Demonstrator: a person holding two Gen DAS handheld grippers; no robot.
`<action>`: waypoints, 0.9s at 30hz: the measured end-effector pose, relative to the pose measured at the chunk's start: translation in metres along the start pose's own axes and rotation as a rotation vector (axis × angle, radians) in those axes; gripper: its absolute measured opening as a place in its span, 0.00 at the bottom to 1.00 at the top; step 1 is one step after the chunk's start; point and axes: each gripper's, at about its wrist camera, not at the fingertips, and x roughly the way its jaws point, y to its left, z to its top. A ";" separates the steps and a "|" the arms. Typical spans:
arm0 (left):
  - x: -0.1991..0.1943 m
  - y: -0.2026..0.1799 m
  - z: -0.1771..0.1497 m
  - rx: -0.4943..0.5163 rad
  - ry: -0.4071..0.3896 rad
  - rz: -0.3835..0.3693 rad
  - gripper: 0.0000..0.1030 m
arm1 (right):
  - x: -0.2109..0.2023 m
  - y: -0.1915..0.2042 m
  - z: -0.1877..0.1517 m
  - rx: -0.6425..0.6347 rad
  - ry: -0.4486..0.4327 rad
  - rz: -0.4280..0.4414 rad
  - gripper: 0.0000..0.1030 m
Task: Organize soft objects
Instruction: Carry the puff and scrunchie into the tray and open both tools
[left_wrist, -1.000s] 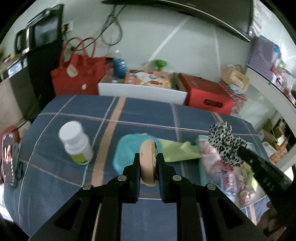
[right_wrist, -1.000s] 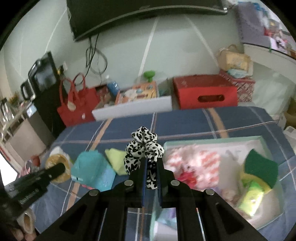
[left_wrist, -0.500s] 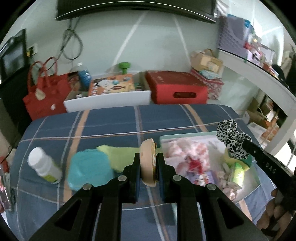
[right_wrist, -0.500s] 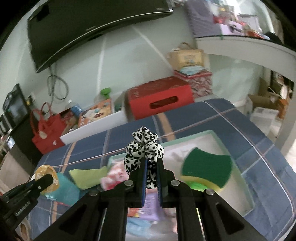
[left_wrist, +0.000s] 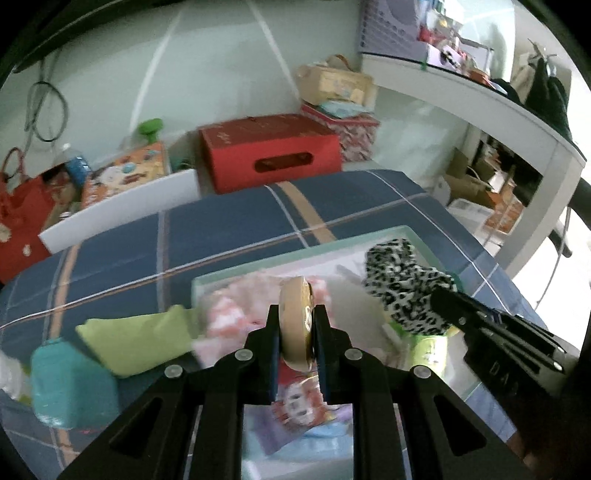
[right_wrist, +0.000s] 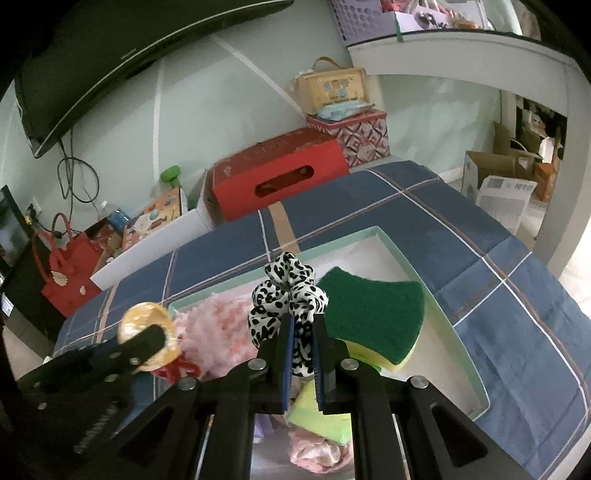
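My left gripper (left_wrist: 295, 332) is shut on a tan round puff (left_wrist: 293, 295), held on edge over the near-left part of a mint-rimmed white box (left_wrist: 303, 254). To its right, my right gripper (left_wrist: 443, 299) is shut on a black-and-white spotted scrunchie (left_wrist: 402, 280). In the right wrist view the scrunchie (right_wrist: 286, 291) sticks up from my right gripper (right_wrist: 301, 325) above the box (right_wrist: 436, 288). Inside the box lie a green-and-yellow sponge (right_wrist: 373, 310) and a pink fluffy item (right_wrist: 218, 325). The left gripper (right_wrist: 155, 336) with the puff (right_wrist: 144, 321) shows at the left.
The box sits on a blue plaid bedcover (left_wrist: 229, 229). Left of it lie a lime cloth (left_wrist: 136, 336) and a teal item (left_wrist: 70, 384). Behind the bed are a red box (left_wrist: 269, 151), a white board (left_wrist: 122, 206) and a red bag (right_wrist: 66, 273). A white shelf (left_wrist: 480, 99) runs along the right.
Both grippers have swung to the right and now hang over the box, each holding the same item. The white bottle has slipped out of the left wrist view.
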 end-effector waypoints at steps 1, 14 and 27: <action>0.005 -0.002 -0.001 0.004 0.011 -0.013 0.16 | 0.003 -0.001 -0.001 -0.001 0.009 -0.003 0.10; 0.055 -0.005 -0.025 -0.027 0.135 -0.065 0.16 | 0.031 0.001 -0.010 -0.028 0.095 -0.033 0.10; 0.022 -0.001 -0.016 -0.042 0.087 -0.071 0.70 | 0.004 0.009 -0.001 -0.055 0.036 -0.038 0.35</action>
